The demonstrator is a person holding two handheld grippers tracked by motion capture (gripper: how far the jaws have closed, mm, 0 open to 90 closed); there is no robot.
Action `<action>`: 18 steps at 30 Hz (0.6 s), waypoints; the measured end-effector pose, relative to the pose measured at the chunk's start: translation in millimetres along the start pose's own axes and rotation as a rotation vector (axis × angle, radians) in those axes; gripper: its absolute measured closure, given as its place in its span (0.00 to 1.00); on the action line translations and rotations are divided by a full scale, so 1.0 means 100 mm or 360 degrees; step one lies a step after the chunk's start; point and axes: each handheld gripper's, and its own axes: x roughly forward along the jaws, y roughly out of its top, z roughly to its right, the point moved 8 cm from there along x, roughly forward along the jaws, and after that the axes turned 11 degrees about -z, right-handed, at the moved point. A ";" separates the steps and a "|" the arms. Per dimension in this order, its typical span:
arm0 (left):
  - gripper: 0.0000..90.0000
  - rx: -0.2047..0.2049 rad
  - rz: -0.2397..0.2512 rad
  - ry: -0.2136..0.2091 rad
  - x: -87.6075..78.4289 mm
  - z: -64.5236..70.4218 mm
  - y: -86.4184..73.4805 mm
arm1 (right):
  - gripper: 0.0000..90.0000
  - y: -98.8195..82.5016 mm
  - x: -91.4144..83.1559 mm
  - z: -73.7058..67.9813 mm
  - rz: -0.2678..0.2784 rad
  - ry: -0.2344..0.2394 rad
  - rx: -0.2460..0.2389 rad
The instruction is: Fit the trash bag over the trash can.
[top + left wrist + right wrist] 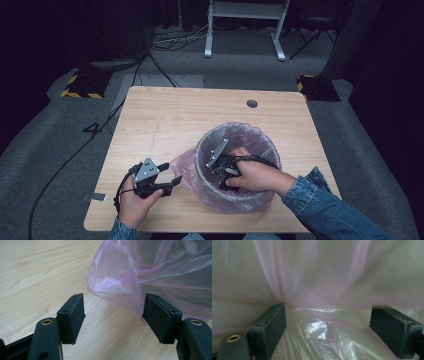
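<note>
- The right gripper [223, 167] is down inside the waste bin [235, 202], at the right near part of the table [165, 115]. Its jaws stand wide apart and released, with nothing pinched between them.
- In the right gripper view, crumpled film of the pink bag liner [319, 277] lies at the bottom between the two pads without being pressed; the liner wall hangs just beyond.
- The left gripper [152, 182] rests low over the table, just left of the bin. Its jaws are also spread and released.
- In the left gripper view, a loose fold of the liner [117, 285] hangs outside the bin wall, its edge close to the right-hand pad [156, 317]; contact cannot be confirmed.
- Judged step: seating the liner into the bin, with the right tool pressing film toward the bottom.
- Judged next move: spread the film flat against the bin floor, while the left tool clamps the outer fold to hold the rim overlap in place.
</note>
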 end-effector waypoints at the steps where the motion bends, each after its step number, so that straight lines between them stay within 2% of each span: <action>1: 0.38 -0.0007 0.0004 -0.0002 0.00 0.00 0.00 | 0.14 0.00 0.01 0.00 -0.0003 0.0000 0.0002; 3: 0.38 -0.0006 0.0007 0.0000 -0.01 0.00 0.00 | 0.18 0.01 0.00 0.00 -0.0002 -0.0001 -0.0028; 6: 0.38 -0.0018 0.0013 0.0004 -0.02 -0.02 0.00 | 0.18 0.04 -0.12 -0.02 0.0062 0.0028 -0.0039; 11: 0.38 -0.0012 0.0008 0.0010 -0.03 -0.02 -0.02 | 0.18 0.14 -0.53 0.03 0.0275 0.0017 -0.0019; 15: 0.38 -0.0023 0.0003 0.0015 -0.04 -0.03 -0.04 | 0.18 0.16 -0.83 0.07 0.0387 -0.0011 -0.0031; 18: 0.38 -0.0022 0.0007 0.0019 -0.05 -0.05 -0.04 | 0.18 0.17 -1.04 0.11 0.0487 -0.0039 -0.0005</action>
